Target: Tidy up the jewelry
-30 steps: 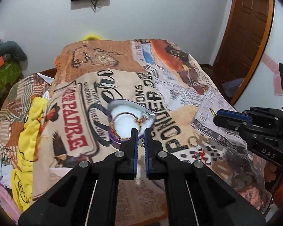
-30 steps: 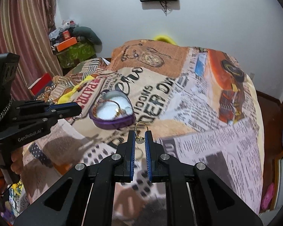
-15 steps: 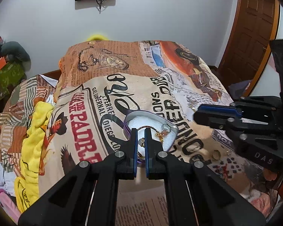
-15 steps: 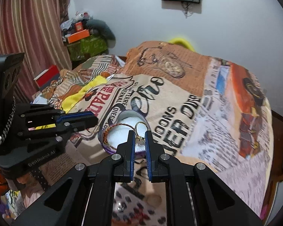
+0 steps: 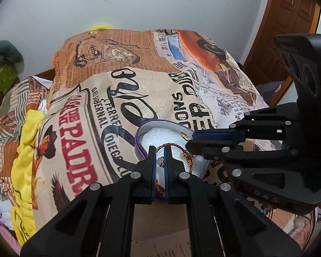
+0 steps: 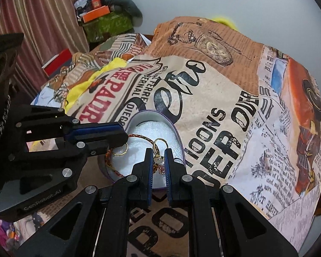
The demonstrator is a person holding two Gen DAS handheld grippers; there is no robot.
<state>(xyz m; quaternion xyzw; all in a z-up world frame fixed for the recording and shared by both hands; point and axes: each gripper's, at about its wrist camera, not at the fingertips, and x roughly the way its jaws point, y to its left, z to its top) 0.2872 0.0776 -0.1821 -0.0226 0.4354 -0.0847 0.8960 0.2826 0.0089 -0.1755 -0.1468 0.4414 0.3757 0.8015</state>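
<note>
Over the heart-shaped box (image 6: 177,137), the right gripper (image 6: 158,160) pinches a light, dangling earring (image 6: 158,147); the left gripper (image 5: 159,160) pinches a small ring (image 5: 161,161); both look slippery, best held by their rims.

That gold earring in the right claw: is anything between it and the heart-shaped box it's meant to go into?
Nothing visible does. The right gripper holds the gold earring directly over the white padding of the open heart-shaped box. The left gripper, holding a gold ring, hangs off to the side, above the braided bracelet.
</note>
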